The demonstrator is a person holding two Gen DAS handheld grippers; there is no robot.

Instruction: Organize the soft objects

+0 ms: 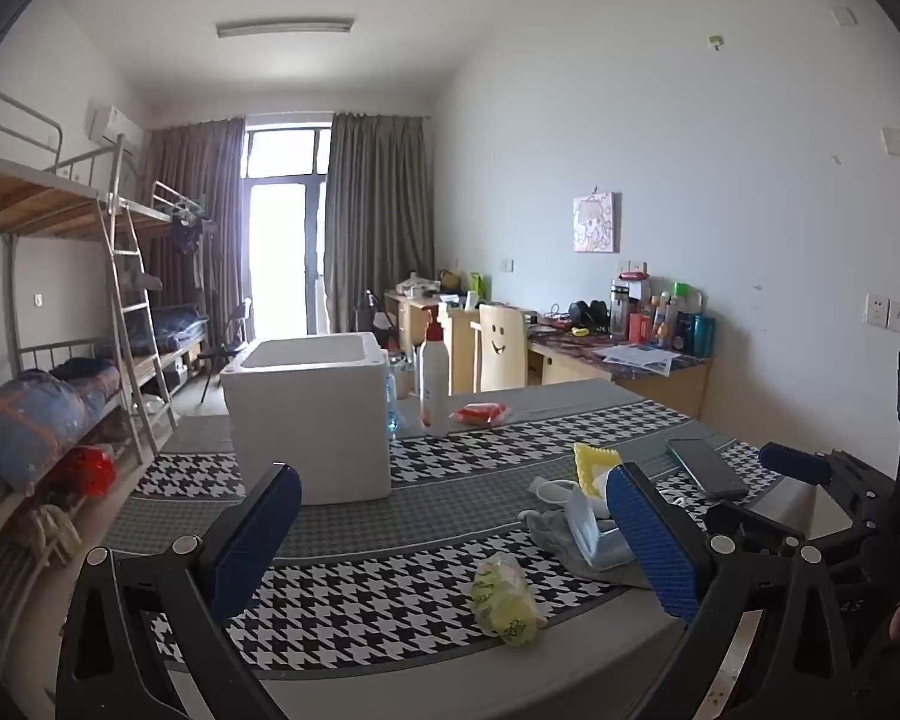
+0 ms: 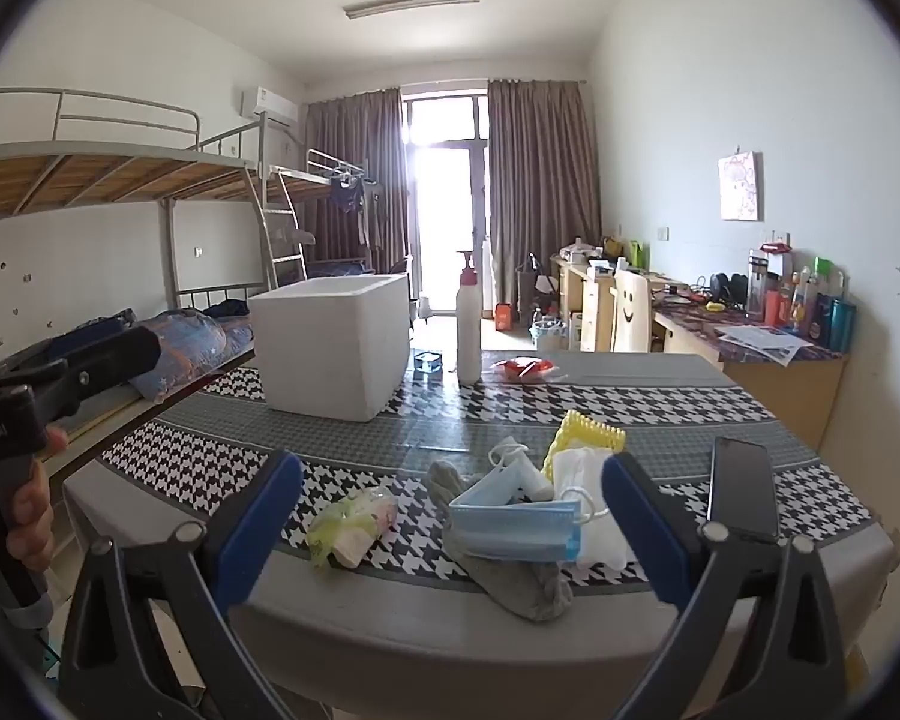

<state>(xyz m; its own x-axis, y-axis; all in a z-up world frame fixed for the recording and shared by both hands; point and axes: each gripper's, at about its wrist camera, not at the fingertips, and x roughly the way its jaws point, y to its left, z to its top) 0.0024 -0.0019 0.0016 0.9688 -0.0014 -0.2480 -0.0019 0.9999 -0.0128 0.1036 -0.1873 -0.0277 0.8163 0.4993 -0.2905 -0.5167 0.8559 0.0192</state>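
The soft things lay in a loose heap on the table [image 2: 390, 618]: a blue face mask [image 2: 513, 531] rested on a grey sock [image 2: 522, 585], with a white folded cloth [image 2: 594, 516] and a yellow mesh piece [image 2: 582, 429] touching the heap behind it. This heap sat just ahead of the right gripper [image 2: 450, 516], between its two fingers in that view but apart from both blue pads. A crumpled yellow-green bag [image 2: 348, 525] lay alone beside the heap, nearer the gripper's left finger.

The right gripper's jaws stood wide and gripped nothing. The left gripper [image 1: 450, 534] was likewise spread wide and empty; from it the mask [image 1: 594, 534] and sock [image 1: 549, 531] showed beside its right finger, and the bag [image 1: 504, 597] lay between the fingers, close in front.

Farther ahead of both grippers stood a white foam box [image 2: 336, 345], open at the top, with a tall white pump bottle [image 2: 468, 330] just right of it and a red packet [image 2: 525, 367] beyond. A dark phone [image 2: 744, 495] lay flat to the right of the right gripper's right finger. A hand [image 2: 27, 516] gripped the left tool's handle at the picture's edge.
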